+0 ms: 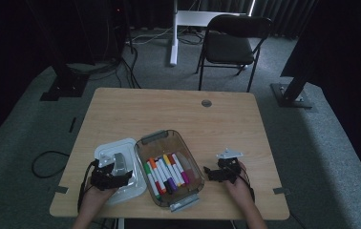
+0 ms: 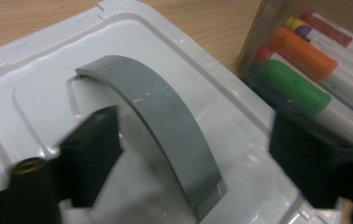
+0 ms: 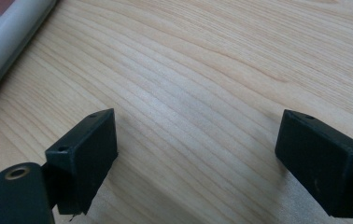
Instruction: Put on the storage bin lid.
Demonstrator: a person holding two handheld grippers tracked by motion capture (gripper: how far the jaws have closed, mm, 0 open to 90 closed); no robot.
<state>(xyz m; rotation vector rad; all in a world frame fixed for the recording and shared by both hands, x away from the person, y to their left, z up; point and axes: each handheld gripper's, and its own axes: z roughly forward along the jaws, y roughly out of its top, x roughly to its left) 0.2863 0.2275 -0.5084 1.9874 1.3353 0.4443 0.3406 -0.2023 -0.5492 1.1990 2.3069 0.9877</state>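
Note:
A white box lid [image 1: 106, 153] lies flat at the table's front left, with a curved grey handle [image 2: 165, 116] standing up across its middle. My left gripper [image 1: 115, 177] is down over the lid, and its jaws stand either side of the handle with a gap on each side; left gripper [image 2: 198, 128] open. Beside the lid sits a clear plastic box [image 1: 157, 136] holding several coloured markers [image 1: 166, 172]; green and orange marker caps [image 2: 296, 86] show through its wall. My right gripper [image 1: 213, 172] rests open to the right of the box, with bare wood between its jaws [image 3: 198, 135].
The wooden table [image 1: 169, 109] has a round cable hole [image 1: 207, 103] near its far edge. A black folding chair [image 1: 233, 40] stands beyond it. Dark stand bases [image 1: 291, 93] sit on the carpet at both sides. A marker barrel [image 3: 6, 37] shows through the box wall.

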